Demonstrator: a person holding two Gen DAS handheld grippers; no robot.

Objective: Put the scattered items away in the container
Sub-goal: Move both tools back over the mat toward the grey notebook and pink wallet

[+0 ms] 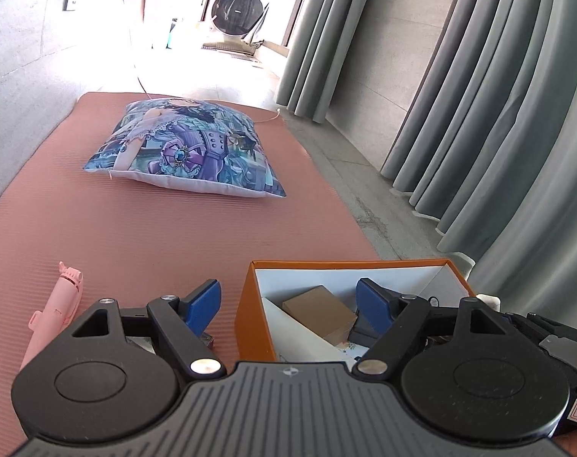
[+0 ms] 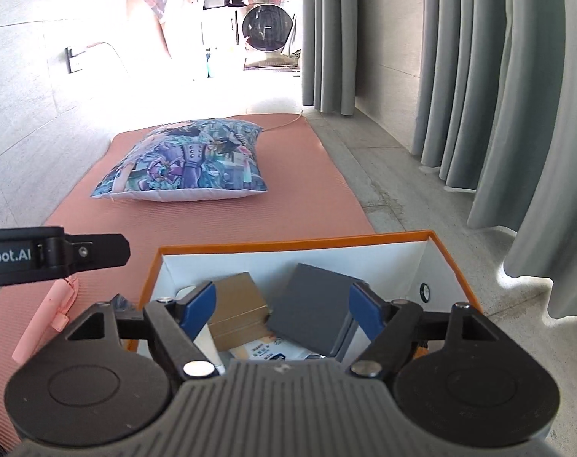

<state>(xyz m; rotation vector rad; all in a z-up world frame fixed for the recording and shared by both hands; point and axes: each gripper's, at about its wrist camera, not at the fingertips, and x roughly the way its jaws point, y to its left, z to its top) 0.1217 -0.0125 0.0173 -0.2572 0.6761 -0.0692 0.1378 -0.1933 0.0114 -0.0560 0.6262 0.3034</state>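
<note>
- Far left, both views: pink handheld gadget (image 1: 54,306) lies on the pink mat (image 1: 144,228), lower left of frame. Its lower end is cut off behind the gripper body, so what it is can't be told.
- Left gripper (image 1: 288,306): jaws wide apart, nothing between the pads. Left finger is over the mat, right finger over the box interior.
- A small dark object peeks out under the left finger at lower centre-left of the left view; mostly hidden.
- Centre: orange box (image 2: 288,239) with white inner walls sits at the mat's near right corner, top open.
- Inside: tan carton (image 2: 237,312), grey flat box (image 2: 311,310) leaning on it, printed paper below, partly covered.
- Right gripper (image 2: 282,310): jaws spread, empty, hanging over the box contents.
- Mid frame: printed cushion (image 2: 185,163) on the mat, open mat all round it.
- Right: bare floor strip, then grey curtains (image 2: 498,95).
- Upper frame blown out by glare; detail is lost there.
</note>
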